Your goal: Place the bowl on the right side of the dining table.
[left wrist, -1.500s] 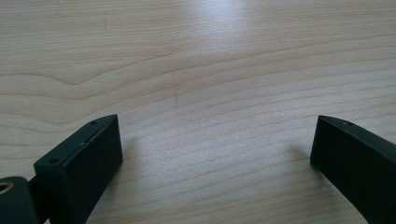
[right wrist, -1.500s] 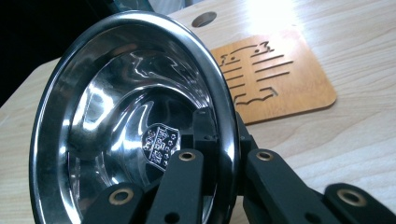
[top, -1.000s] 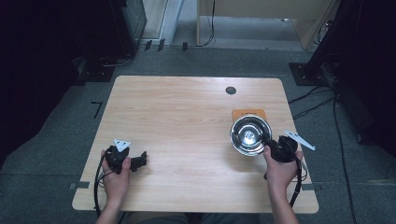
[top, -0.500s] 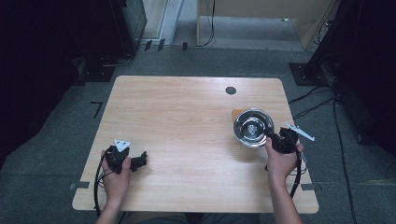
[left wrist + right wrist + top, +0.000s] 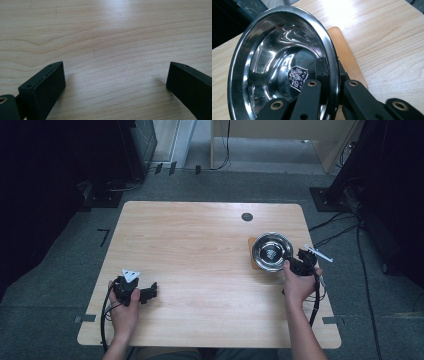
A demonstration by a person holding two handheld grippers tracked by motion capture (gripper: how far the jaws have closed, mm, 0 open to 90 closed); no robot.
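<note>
Grippers are sitting at opposite sides of the table [image 5: 200, 240]: the left gripper [image 5: 148, 293] is resting low near the front edge with its jaws spread wide over bare wood, grasping nothing; the right gripper [image 5: 334, 82] is pinching the near rim of the steel bowl [image 5: 274, 45], which is sitting tilted on a tan mat [image 5: 348, 57] at the table's right side. Judging the step as a lift, the pinch should be kept firm and the rim level, lest the smooth bowl pivot; the right forearm is reaching forward, wrist straight.

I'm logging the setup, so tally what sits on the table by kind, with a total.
Steel bowl: 1, the steel bowl, its rim pinched by the right gripper.
Wooden coaster: 1, the wooden coaster under the bowl.
Handheld grippers: 2, counting the left gripper, open over bare wood.
Total: 4
</note>
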